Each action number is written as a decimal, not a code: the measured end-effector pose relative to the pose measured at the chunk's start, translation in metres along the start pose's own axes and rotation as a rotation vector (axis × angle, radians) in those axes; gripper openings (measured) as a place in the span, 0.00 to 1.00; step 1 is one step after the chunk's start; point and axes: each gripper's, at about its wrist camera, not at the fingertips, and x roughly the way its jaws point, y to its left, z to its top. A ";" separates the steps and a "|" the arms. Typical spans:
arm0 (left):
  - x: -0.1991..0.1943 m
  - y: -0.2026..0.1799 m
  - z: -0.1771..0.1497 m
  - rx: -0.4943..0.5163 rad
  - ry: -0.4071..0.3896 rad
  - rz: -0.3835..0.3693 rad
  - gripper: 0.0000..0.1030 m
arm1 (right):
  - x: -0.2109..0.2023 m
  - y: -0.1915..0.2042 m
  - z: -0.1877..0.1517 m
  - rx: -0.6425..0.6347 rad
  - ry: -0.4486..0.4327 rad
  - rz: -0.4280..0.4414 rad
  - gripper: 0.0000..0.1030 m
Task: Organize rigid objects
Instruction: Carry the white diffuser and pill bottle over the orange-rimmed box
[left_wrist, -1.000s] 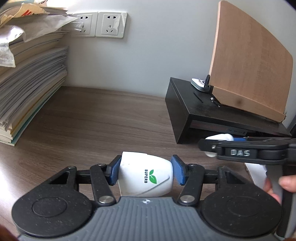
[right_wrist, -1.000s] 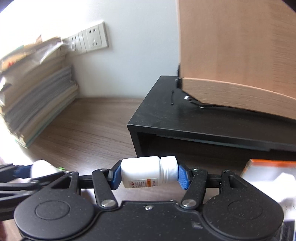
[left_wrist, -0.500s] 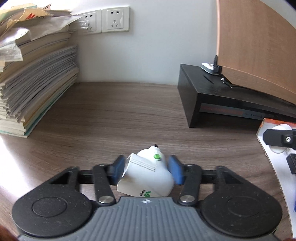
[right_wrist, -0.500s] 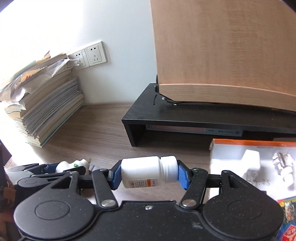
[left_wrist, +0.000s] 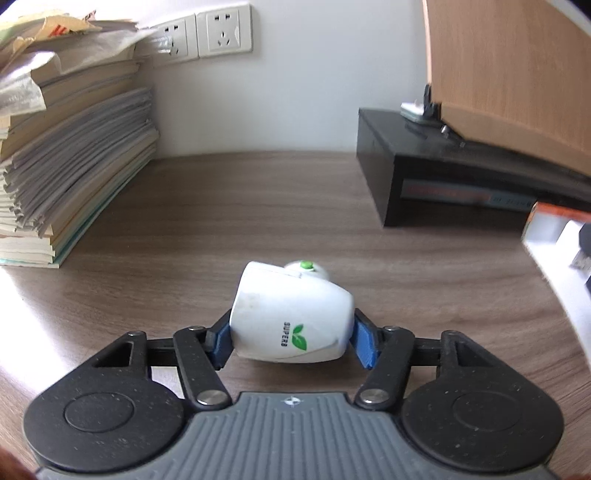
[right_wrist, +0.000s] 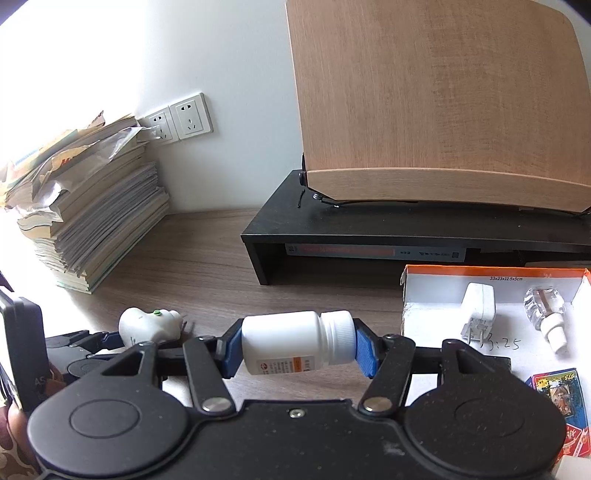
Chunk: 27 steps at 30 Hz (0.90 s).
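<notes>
A: What does the left gripper (left_wrist: 291, 341) have?

B: A white gadget (left_wrist: 291, 321) with a green leaf logo and a green button at its far end. The blue pads (left_wrist: 364, 343) sit against both sides of it, jaws closed partway around its body. It lies tilted, low over the wooden desk (left_wrist: 258, 206); I cannot tell if it touches the surface.

A: And the right gripper (right_wrist: 297, 349)?

B: Its jaws are clamped on a white pill bottle (right_wrist: 297, 341), held sideways, cap to the right, base to the left, lifted above the desk.

A: Where do they sit relative to each other?

B: In the right wrist view the gadget shows to the left of the bottle, near it. To the right lies an open cardboard box (right_wrist: 436, 275) with orange edges, holding a white charger (right_wrist: 478, 306) and a clear spray bottle (right_wrist: 545, 312).

A: Anything behind?

B: A black stand (right_wrist: 369, 230) carrying a wooden panel (right_wrist: 443, 103), and a stack of papers (right_wrist: 92, 225) against the wall under two sockets (right_wrist: 181, 122).
</notes>
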 end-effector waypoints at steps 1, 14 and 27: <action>-0.004 -0.001 0.001 -0.004 -0.007 -0.009 0.62 | -0.002 0.000 0.000 0.001 -0.002 0.002 0.69; -0.062 -0.055 0.016 -0.017 -0.068 -0.143 0.50 | -0.053 -0.021 -0.006 0.014 -0.042 -0.024 0.69; -0.114 -0.148 0.030 0.007 -0.110 -0.284 0.50 | -0.133 -0.091 -0.018 0.081 -0.113 -0.116 0.69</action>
